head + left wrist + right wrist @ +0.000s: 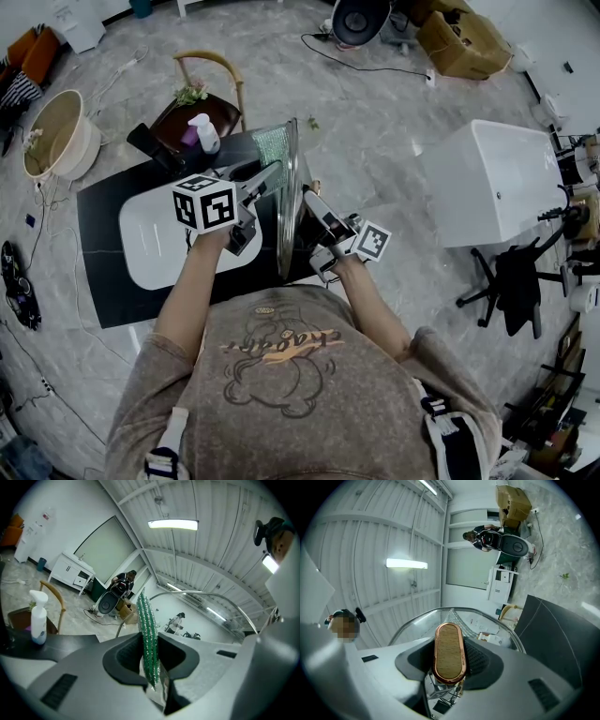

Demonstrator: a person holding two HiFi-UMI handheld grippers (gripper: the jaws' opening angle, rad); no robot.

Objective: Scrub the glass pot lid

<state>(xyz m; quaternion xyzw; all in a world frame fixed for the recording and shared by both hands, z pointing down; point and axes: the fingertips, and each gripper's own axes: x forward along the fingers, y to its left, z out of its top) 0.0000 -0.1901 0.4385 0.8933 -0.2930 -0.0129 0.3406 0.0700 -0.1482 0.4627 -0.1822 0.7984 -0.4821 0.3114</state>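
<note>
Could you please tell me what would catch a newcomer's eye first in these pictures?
The glass pot lid is held on edge before the person, above the dark table. The right gripper is shut on its wood-topped handle; the left gripper clamps a green scouring pad beside the glass.

The head view looks from above the person's head, almost straight down. It sees their shoulders, both arms, the table point(141, 239) and lots of floor all around. It is the far-away view.

The left gripper view rides on the left hand-held gripper point(151, 660), very close behind its jaws. It looks along them and up toward the ceiling. The right gripper view sits just as close on the right hand-held gripper point(450, 660) and also tips up.

All three views share the glass pot lid point(292, 202) and the black fan point(361, 19). The head view and the left gripper view both show the spray bottle point(203, 132).
</note>
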